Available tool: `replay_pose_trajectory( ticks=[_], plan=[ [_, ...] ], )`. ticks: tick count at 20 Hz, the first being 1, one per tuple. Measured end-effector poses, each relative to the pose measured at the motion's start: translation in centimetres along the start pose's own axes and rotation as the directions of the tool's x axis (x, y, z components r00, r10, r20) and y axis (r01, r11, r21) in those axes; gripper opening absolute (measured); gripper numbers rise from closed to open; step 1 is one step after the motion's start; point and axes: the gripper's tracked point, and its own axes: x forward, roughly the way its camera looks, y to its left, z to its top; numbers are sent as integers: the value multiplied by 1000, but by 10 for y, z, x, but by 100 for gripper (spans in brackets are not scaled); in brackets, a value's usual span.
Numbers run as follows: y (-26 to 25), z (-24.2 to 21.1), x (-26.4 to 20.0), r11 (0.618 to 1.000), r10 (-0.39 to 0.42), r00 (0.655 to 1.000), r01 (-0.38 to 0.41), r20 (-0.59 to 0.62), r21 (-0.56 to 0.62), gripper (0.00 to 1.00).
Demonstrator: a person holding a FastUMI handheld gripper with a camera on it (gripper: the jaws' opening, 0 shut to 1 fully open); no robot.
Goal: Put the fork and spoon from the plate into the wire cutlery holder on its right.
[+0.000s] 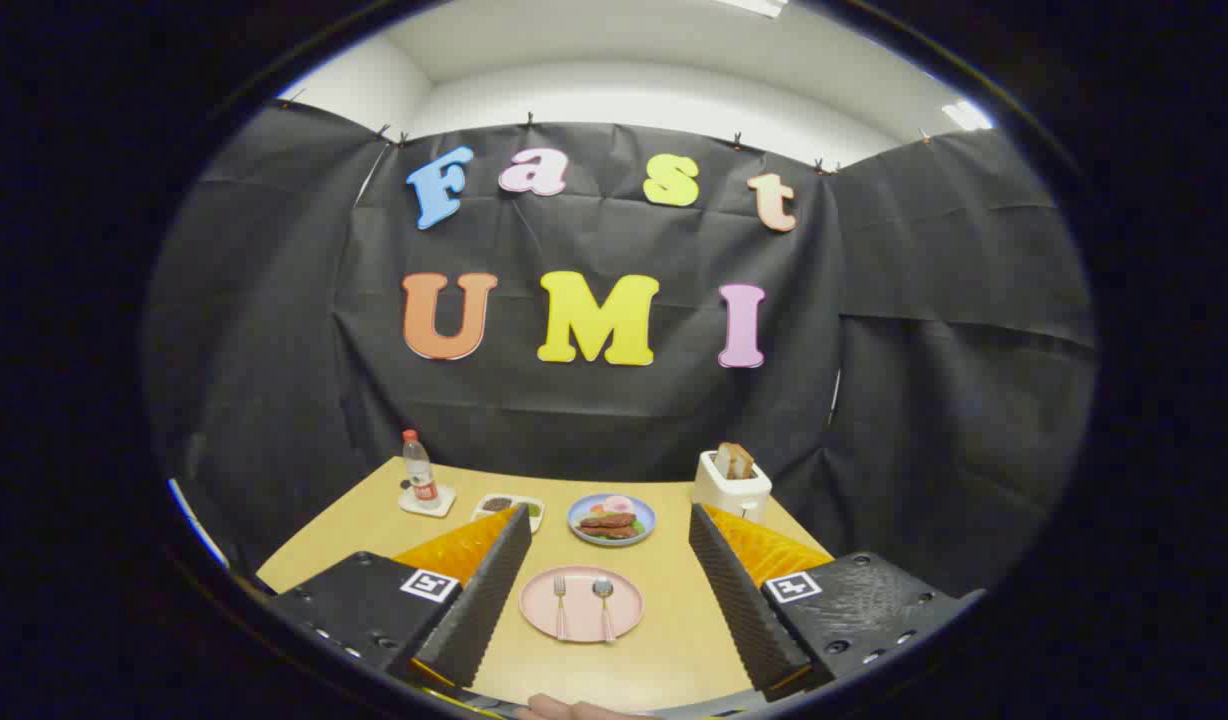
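A pink plate (pixel 629 603) lies on the wooden table (pixel 679 650), low between my two fingers. On it a fork (pixel 560 606) lies on the left and a spoon (pixel 604 602) on the right. They lie side by side with pink handles pointing toward me. My gripper (pixel 609 510) hovers above the table's near side, open wide with nothing between its fingers. The left finger (pixel 484 590) and right finger (pixel 734 590) flank the plate without touching it.
Beyond the pink plate sits a blue plate (pixel 611 520) of food. A white toaster (pixel 731 485) with bread stands back right. A bottle (pixel 419 468) on a white coaster and a small white dish (pixel 504 504) stand back left. Part of a hand (pixel 574 710) shows below.
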Motion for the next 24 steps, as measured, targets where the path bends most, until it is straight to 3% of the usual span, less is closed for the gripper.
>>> replay_pose_trajectory(
  ticks=[13,20,24],
  plan=[
    [-1,-44,51,997,72,996,-74,-54,-34,95],
    [-18,-102,93,996,60,985,-68,-159,-49,95],
    [-19,-145,125,996,73,962,-85,-264,-35,95]
  ],
)
